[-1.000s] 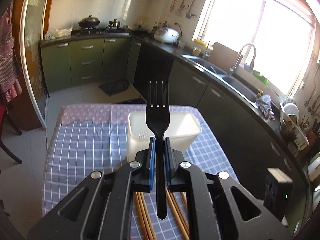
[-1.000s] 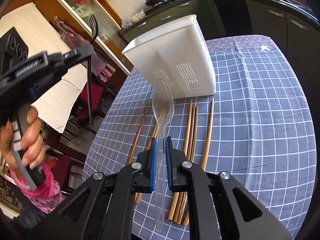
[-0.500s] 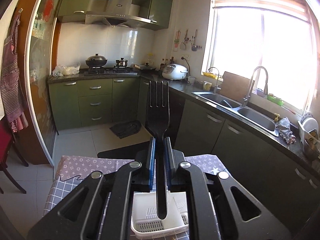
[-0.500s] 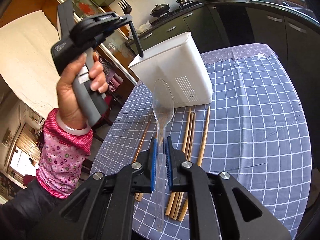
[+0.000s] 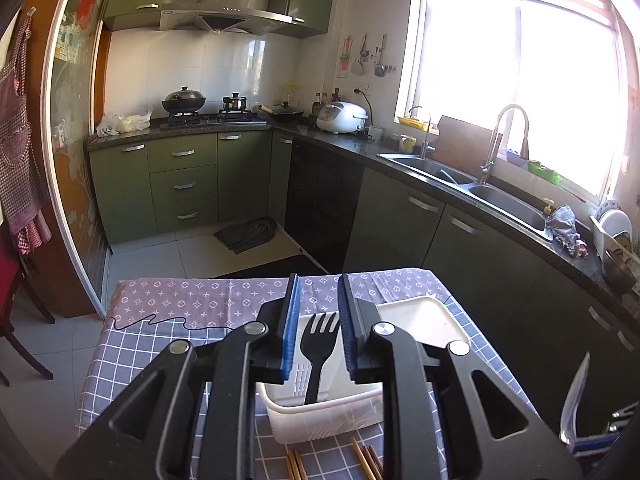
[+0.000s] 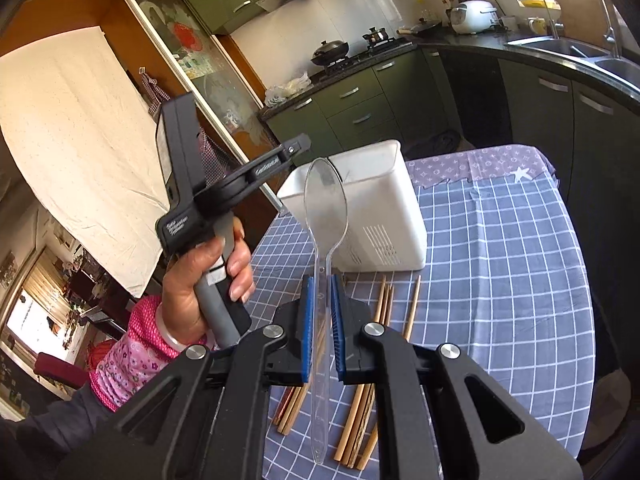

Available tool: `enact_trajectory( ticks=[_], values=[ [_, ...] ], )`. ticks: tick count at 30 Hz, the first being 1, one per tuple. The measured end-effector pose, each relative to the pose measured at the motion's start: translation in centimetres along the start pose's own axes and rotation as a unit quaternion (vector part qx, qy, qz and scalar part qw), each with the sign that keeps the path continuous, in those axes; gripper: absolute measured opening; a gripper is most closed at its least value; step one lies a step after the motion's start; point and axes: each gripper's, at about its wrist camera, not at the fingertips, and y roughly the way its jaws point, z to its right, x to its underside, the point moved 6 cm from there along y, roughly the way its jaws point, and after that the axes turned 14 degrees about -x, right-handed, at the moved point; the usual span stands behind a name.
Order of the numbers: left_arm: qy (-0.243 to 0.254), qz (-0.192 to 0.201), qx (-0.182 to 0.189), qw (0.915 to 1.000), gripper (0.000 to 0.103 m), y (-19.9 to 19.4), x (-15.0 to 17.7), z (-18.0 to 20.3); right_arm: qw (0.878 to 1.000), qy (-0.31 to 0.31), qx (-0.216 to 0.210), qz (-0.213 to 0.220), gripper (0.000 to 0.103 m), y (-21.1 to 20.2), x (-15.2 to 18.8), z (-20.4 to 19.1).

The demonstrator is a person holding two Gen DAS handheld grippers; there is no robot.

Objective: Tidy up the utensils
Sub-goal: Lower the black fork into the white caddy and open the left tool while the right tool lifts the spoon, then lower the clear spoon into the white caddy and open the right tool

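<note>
My left gripper point(image 5: 318, 304) is open, just above the white plastic utensil holder point(image 5: 432, 320). The black fork point(image 5: 318, 346) stands upright in the holder's near-left compartment, below and apart from the blue pads. My right gripper point(image 6: 320, 304) is shut on a clear plastic spoon point(image 6: 325, 204), bowl up, held above the table in front of the holder point(image 6: 384, 220). The left gripper point(image 6: 240, 184), in a hand, hovers at the holder's left rim in the right wrist view. The spoon's bowl also shows at the right edge of the left wrist view point(image 5: 574, 400).
Several wooden chopsticks point(image 6: 384, 312) lie on the blue checked tablecloth point(image 6: 500, 280) in front of the holder. Green kitchen cabinets point(image 5: 184, 184), a stove and a sink counter point(image 5: 480, 188) lie beyond the table. A red chair point(image 5: 12, 300) stands at the left.
My left gripper has opened and let go of the black fork, which now stands in the holder. The right gripper has kept hold of the spoon and shifted slightly.
</note>
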Motion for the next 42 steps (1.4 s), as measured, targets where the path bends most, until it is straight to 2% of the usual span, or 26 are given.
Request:
enact_trajectory(
  ticks=[5,10,13,16,19,24,31,34,37,42],
  values=[
    [-0.02,0.022,0.003,0.9996,0.026,-4.3,-0.7,-2.4,0.998,-0.028,0.009,0.059,0.01,0.5,-6.0,-1.0],
    [-0.012,0.026,0.0,0.9996,0.028,-8.1,0.6,-4.4,0.992,-0.03,0.018,0.121,0.01,2.7,-12.2,-0.5],
    [0.001,0.025,-0.005,0.9997,0.031,-9.8,1.6,-5.3,0.985,-0.034,0.054,0.159,0.01,4.5,-15.1,1.0],
    [0.01,0.024,-0.009,0.9996,0.032,-11.0,2.6,-6.4,0.979,-0.047,0.093,0.177,0.01,6.7,-16.6,2.5],
    [0.016,0.023,-0.015,0.9995,0.032,-11.7,3.3,-7.3,0.976,-0.059,0.112,0.178,0.01,8.7,-16.4,3.7],
    [0.013,0.006,-0.004,0.9999,0.033,-11.5,4.0,-7.7,0.971,-0.094,0.139,0.171,0.01,10.5,-14.4,4.6],
    [0.012,-0.037,0.005,0.9992,0.034,-10.2,5.6,-7.1,0.97,-0.117,0.155,0.147,0.01,10.8,-10.4,5.0],
    [0.016,-0.06,0.0,0.9981,0.034,-9.9,6.4,-6.9,0.97,-0.121,0.159,0.136,0.014,11.0,-9.4,4.9],
    [0.023,-0.077,-0.007,0.9967,0.034,-10.0,7.3,-6.8,0.97,-0.127,0.163,0.128,0.023,10.8,-8.3,4.6],
    [0.026,-0.119,-0.012,0.9924,0.036,-9.6,8.9,-6.8,0.967,-0.13,0.172,0.136,0.023,8.7,-6.8,3.7]
  ],
)
